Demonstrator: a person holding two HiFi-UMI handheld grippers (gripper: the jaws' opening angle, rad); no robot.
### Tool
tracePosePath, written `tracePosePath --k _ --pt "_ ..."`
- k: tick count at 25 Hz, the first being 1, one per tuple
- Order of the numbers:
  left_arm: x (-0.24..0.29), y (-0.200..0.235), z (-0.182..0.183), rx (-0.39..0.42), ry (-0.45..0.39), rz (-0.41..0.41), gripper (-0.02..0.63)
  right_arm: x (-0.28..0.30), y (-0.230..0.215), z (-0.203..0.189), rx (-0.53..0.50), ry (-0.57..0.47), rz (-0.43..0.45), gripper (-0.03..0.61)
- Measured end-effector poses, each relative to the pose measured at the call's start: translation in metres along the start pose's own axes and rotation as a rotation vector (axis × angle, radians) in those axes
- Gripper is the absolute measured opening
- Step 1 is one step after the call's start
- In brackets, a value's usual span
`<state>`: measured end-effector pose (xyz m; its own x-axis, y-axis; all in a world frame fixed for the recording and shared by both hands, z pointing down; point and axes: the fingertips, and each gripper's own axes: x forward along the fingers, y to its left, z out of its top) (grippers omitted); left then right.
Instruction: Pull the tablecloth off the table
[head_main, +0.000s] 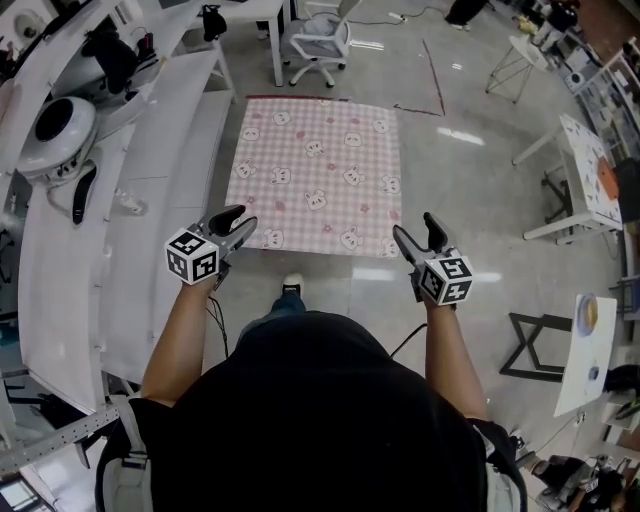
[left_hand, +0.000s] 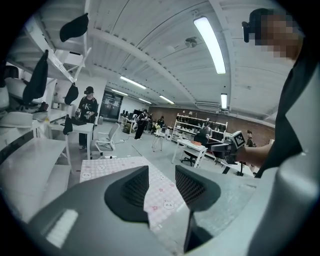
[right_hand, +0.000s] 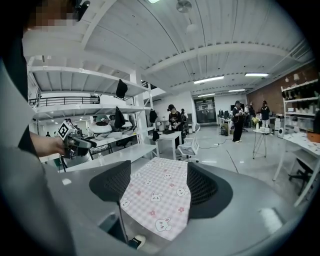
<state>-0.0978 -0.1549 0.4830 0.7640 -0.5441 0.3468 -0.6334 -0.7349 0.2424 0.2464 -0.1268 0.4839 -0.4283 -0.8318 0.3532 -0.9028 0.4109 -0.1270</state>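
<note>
A white office chair (head_main: 320, 40) stands on the glossy grey floor (head_main: 470, 230) of a busy workshop, with long white benches (head_main: 160, 190) at left and a small white table (head_main: 580, 150) at right. A person in black (left_hand: 87, 107) stands beneath strip lights (left_hand: 212, 42) further back.

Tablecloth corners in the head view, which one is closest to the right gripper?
The near right corner, just beside the open right gripper; the near left corner lies by the left gripper, and both far corners lie toward the office chair.
</note>
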Motion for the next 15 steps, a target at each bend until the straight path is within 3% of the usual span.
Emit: tracePosePath --k 15 --pt "0.02 0.071 -0.025 -0.04 0.074 0.028 0.169 0.07 0.003 -0.042 0.009 0.15 0.032 0.371"
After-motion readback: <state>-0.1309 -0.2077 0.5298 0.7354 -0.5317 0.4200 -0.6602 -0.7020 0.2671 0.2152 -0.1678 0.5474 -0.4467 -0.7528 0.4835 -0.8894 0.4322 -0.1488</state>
